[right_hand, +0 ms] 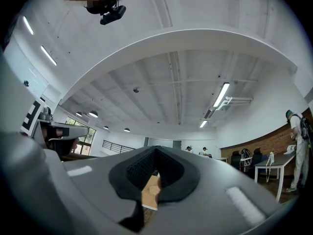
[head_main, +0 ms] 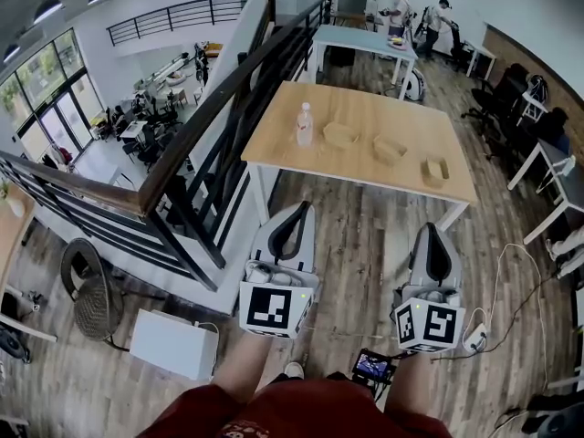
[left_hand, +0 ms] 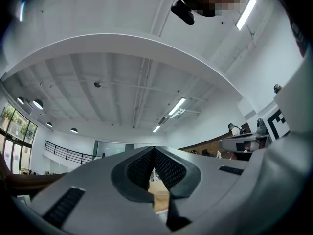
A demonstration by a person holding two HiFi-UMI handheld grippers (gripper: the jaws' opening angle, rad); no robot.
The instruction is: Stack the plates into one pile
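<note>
While both grippers are held out short of the counter [head_main: 365, 99], nothing on it is being touched. A clear bottle [head_main: 304, 124] with a white cap stands upright near the counter's left edge, and everything else is easiest placed from it.

The nearest plate [head_main: 339, 135] sits just to the right of the bottle, close but apart from it. The middle plate [head_main: 389, 149] lies further right of the bottle. The farthest plate [head_main: 434, 170] lies beyond that, well apart from the bottle and near the counter's right front corner. All three plates are tan, lie singly in a slanting row, and none rests on another.

In the head view, the left gripper [head_main: 299, 208] hangs over the wooden floor [head_main: 365, 235], below the bottle and on the near side of the counter's front edge. The right gripper [head_main: 435, 229] is well to the right of the bottle and also short of that edge, roughly below the farthest plate.

In the left gripper view, the left gripper [left_hand: 154, 149] has its two dark ribbed pads pressed together with nothing between them. The right gripper [right_hand: 155, 149] is likewise closed tight and empty in its own view. Both views tilt up at the ceiling, with a sliver of the counter [right_hand: 149, 192] showing under the closed pads.
</note>
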